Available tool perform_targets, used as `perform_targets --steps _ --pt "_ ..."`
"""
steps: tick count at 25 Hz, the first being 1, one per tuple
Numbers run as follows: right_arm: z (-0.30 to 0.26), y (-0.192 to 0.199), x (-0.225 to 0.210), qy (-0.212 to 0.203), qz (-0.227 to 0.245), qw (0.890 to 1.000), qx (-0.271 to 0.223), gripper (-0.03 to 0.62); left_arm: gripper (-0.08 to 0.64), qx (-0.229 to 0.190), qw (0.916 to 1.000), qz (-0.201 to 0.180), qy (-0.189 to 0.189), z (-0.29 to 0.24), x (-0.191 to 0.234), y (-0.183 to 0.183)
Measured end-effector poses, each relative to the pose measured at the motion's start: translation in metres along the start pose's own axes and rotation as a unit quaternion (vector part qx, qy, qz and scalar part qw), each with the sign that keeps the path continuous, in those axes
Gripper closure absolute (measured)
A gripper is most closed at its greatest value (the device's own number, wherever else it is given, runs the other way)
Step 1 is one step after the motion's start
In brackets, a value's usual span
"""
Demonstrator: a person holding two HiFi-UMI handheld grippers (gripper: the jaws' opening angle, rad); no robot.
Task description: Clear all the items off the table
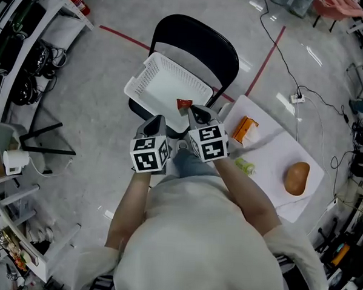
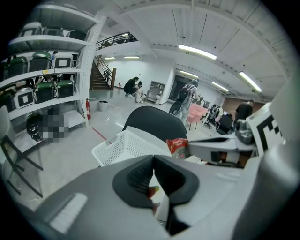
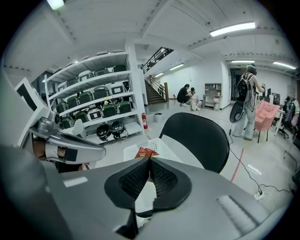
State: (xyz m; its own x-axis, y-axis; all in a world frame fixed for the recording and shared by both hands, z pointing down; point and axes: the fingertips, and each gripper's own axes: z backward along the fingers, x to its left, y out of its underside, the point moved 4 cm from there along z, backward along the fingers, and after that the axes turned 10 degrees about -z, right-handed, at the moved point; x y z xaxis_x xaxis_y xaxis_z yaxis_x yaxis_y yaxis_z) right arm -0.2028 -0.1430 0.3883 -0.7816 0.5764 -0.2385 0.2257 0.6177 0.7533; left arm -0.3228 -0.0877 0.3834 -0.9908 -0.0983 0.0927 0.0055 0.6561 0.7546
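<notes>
Pinching a red packet [image 3: 146, 152] by one edge, at the very tips of the right gripper [image 3: 149, 160] — jaws pressed together on it, most of the wrapper sticking out ahead of them. Held out over the white basket [image 1: 166, 80], above its near side, not yet inside and, as far as can be seen, not touching the mesh. Judged as poised for a drop: basket parked on the black chair [image 1: 202, 39] just beside the table [image 1: 272, 149], apparently serving as the bin for cleared items. Tip-only grip probably meant for a clean release. Thin, limp wrapper, likely to slip if swung.

Just beside it, the left gripper [image 2: 153, 157] with jaws closed tight, aimed at the same basket. Sits to the left of the packet and does not touch it. A fleck of red and green showing below the pads; impossible to say whether pinched there or lying beyond.

On the table, well apart from both sets of jaws: an orange carton [image 1: 245, 130], a small green item [image 1: 244, 167], a brown potato-like lump [image 1: 296, 178]. Clearing judged as barely begun — basket floor bare in the head view.
</notes>
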Motion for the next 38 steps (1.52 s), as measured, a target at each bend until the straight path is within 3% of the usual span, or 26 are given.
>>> perform_targets --steps 10,11,13,14,26,28,29,30,38 --pt "-0.028 -0.002 -0.014 0.003 -0.008 1.000 0.022 0.580 0.551 0.008 1.0000 0.005 -0.001 -0.022 0.009 -0.003" --pt "-0.031 -0.001 -0.015 -0.002 -0.012 1.000 0.025 0.562 0.552 0.009 0.9999 0.006 -0.002 -0.024 0.010 -0.003" --pt "-0.037 0.001 -0.016 -0.012 -0.023 0.999 0.034 0.421 0.552 0.010 0.9999 0.009 -0.003 -0.026 0.012 -0.003" --pt "-0.039 0.002 -0.017 -0.013 -0.027 0.999 0.037 0.416 0.551 0.009 0.9999 0.011 -0.004 -0.027 0.013 -0.003" --pt "-0.043 0.002 -0.021 0.000 -0.028 0.999 0.037 0.449 0.552 0.008 0.9997 0.022 -0.006 -0.034 0.021 -0.004" --pt "-0.044 0.000 -0.018 0.004 -0.027 0.999 0.034 0.495 0.552 0.007 0.9997 0.023 -0.006 -0.034 0.024 -0.005" --pt "-0.044 -0.001 -0.017 0.005 -0.025 0.999 0.032 0.565 0.552 0.007 0.9997 0.023 -0.006 -0.034 0.025 -0.006" --pt "-0.045 -0.002 -0.016 0.005 -0.024 0.999 0.030 0.594 0.552 0.006 0.9997 0.023 -0.005 -0.035 0.026 -0.006" --pt "-0.049 -0.003 -0.012 0.007 -0.017 0.999 0.030 0.594 0.552 0.002 0.9999 0.016 0.005 -0.039 0.028 -0.012"
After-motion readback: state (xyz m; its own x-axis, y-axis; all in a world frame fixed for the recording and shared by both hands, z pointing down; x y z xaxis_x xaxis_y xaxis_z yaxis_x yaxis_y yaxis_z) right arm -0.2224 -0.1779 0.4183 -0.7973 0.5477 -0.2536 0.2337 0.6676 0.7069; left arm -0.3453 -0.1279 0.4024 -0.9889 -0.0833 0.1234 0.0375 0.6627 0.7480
